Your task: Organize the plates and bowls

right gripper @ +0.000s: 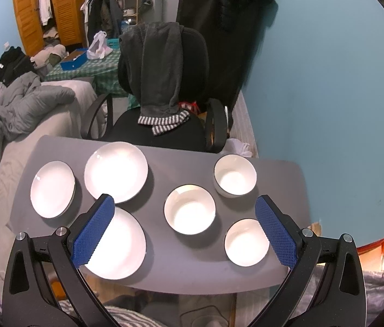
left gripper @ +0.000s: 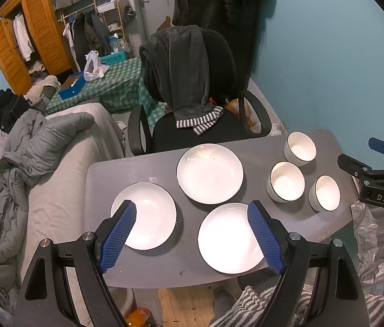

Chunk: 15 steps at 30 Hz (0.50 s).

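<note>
Risks. Nothing is stacked yet: three plates and three bowls lie singly on the grey bench (left gripper: pixel 126 171), so every lift is still ahead. The near plate (left gripper: pixel 230 238), at lower centre of the left view, sits close to the bench's front edge; a nudge from a descending tong could likely push it off toward the wooden floor below. All six pieces look glazed and smooth, so the tongs may slip on a thin rim unless they bite squarely. The bowls stand near one another at the right of the frame; reaching for one could knock its neighbour. Setting one piece on another too hard could chip it.

Tongs. Left tongs (left gripper: pixel 193 238): spread wide, empty, hovering above the gap between the left plate (left gripper: pixel 148 215) and the near plate. Right tongs (right gripper: pixel 185 237): likewise spread and empty, above the bowls.

Plates. Three, round, shallow, white with a thin dark rim line, glossy. The far plate (left gripper: pixel 210 173) lies at mid-frame, apart from the other two.

Bowls. Three, white, dark-rimmed, with deep, straight, faintly ribbed walls: far bowl (right gripper: pixel 235 175), middle bowl (right gripper: pixel 189 209), near bowl (right gripper: pixel 246 242). None touch.

Bench. Matte grey, flat, with rounded corners and a few crumbs near the front.

Tong pads. Blue, diamond-textured, on black frames.
</note>
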Each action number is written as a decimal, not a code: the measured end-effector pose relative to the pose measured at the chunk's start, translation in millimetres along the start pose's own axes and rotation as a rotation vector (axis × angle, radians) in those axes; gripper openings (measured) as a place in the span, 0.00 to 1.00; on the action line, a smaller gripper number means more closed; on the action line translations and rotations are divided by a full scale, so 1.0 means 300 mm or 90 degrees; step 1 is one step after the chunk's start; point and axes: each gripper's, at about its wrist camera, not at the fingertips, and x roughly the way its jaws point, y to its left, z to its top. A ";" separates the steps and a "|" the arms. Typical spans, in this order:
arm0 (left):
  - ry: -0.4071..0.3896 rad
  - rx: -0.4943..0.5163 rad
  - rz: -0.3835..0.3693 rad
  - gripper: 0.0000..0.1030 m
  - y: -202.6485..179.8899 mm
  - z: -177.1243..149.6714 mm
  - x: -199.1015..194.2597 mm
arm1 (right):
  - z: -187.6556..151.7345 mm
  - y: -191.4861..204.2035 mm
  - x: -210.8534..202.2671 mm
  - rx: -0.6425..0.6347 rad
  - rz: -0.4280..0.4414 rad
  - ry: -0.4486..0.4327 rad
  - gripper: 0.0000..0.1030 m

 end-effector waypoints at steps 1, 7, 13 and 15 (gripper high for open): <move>0.000 0.000 0.000 0.83 -0.001 0.001 0.000 | 0.000 0.000 0.000 0.000 0.000 0.000 0.99; 0.001 -0.002 -0.001 0.83 0.001 0.001 0.004 | 0.005 -0.002 0.002 0.000 0.000 0.001 0.99; 0.000 0.000 0.000 0.83 0.001 0.005 0.011 | 0.002 0.002 0.000 0.000 0.001 0.003 0.99; 0.002 -0.001 0.000 0.83 0.002 0.003 0.012 | 0.005 0.002 0.001 -0.001 -0.001 0.003 0.99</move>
